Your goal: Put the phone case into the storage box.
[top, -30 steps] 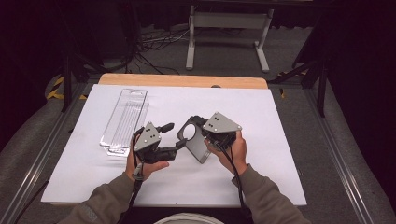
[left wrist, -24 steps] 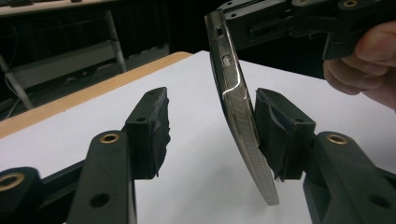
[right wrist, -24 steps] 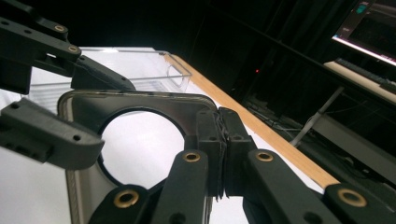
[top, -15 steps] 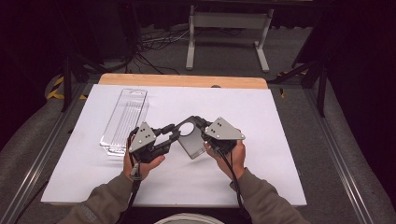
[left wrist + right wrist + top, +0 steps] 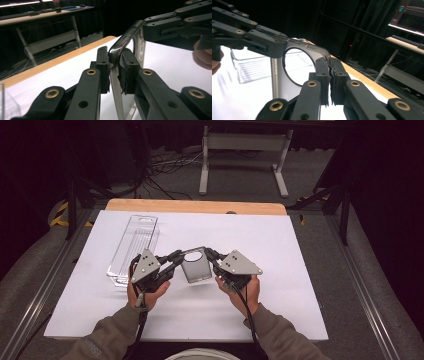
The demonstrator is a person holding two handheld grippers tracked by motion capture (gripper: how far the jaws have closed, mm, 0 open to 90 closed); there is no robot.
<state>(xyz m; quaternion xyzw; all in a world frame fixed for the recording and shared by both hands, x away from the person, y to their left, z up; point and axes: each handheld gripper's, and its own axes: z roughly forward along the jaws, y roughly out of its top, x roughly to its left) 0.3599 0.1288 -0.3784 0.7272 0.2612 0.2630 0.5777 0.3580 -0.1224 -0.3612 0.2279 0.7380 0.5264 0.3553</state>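
Holding a grey phone case [image 5: 195,268] aloft between two grippers, each pinching one top corner.

The case hangs just above the white table sheet [image 5: 280,245], its round camera cut-out uppermost and its body drooping toward the person. The left gripper [image 5: 176,256] is closed on the case's left top corner; its own view shows the thin rim [image 5: 117,51] bent and squeezed between the pads. The right gripper [image 5: 209,254] is clamped on the opposite corner [image 5: 325,56], with little rim caught in the jaws. Risk, in my judgement: both holds sit on a flexible edge, so any pull apart or twist could spring the rim out of one jaw, leaving the case to swing or drop onto the sheet. The clear plastic package [image 5: 134,249] lies to the left, near the left hand [image 5: 146,292], and could be knocked.
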